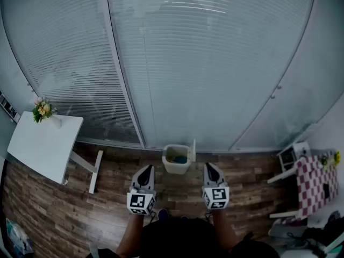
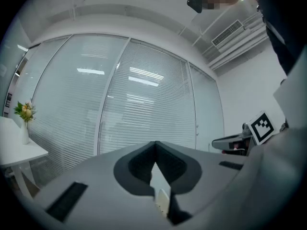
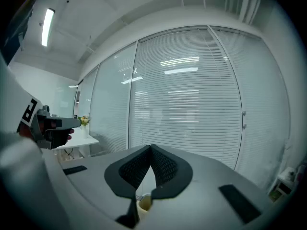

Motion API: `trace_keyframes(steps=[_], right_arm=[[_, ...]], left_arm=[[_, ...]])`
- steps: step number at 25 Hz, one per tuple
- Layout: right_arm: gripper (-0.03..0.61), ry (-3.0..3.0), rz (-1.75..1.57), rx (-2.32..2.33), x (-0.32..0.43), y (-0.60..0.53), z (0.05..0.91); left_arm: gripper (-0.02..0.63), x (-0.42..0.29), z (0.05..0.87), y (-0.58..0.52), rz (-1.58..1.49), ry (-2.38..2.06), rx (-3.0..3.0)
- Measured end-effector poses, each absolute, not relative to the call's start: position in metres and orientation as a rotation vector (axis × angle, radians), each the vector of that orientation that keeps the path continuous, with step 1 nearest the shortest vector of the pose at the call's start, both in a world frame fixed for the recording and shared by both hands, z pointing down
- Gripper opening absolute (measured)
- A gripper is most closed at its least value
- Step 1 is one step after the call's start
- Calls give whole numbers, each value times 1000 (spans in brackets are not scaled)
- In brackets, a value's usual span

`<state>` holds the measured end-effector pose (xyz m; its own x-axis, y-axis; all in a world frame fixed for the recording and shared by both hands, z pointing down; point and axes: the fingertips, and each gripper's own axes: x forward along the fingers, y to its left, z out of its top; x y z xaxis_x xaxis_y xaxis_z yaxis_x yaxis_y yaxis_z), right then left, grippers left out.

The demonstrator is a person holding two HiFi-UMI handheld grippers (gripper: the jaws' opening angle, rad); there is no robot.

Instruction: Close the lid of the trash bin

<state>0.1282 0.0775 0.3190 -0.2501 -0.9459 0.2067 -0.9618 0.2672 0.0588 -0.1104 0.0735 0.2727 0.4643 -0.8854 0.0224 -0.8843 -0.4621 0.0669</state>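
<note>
A small cream trash bin [image 1: 176,160] stands on the wood floor against the glass wall, with something blue inside. Its lid [image 1: 193,150] stands upright at the bin's right side. My left gripper [image 1: 148,169] hovers just short of the bin, to its left, and my right gripper [image 1: 210,166] just to its right. Neither touches the bin. In the left gripper view the jaws [image 2: 155,143] meet at their tips with nothing between them. The right gripper [image 3: 151,148] shows the same in its own view. A sliver of the bin [image 3: 143,203] shows below those jaws.
A white table [image 1: 40,147] with a vase of flowers [image 1: 43,110] stands at the left. At the right are a checkered table [image 1: 317,183] and a small white shelf [image 1: 292,156]. A glass wall with blinds [image 1: 215,63] closes off the far side.
</note>
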Motion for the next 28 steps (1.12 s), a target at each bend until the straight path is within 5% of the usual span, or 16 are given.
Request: trace_keyframes(steps=[24, 28], right_arm=[[8, -2394, 104, 1814, 144, 67, 306], [220, -2406, 129, 1745, 143, 68, 315]], left_arm=[[8, -80, 273, 62, 14, -1604, 2645], [8, -73, 279, 64, 44, -1599, 2639]])
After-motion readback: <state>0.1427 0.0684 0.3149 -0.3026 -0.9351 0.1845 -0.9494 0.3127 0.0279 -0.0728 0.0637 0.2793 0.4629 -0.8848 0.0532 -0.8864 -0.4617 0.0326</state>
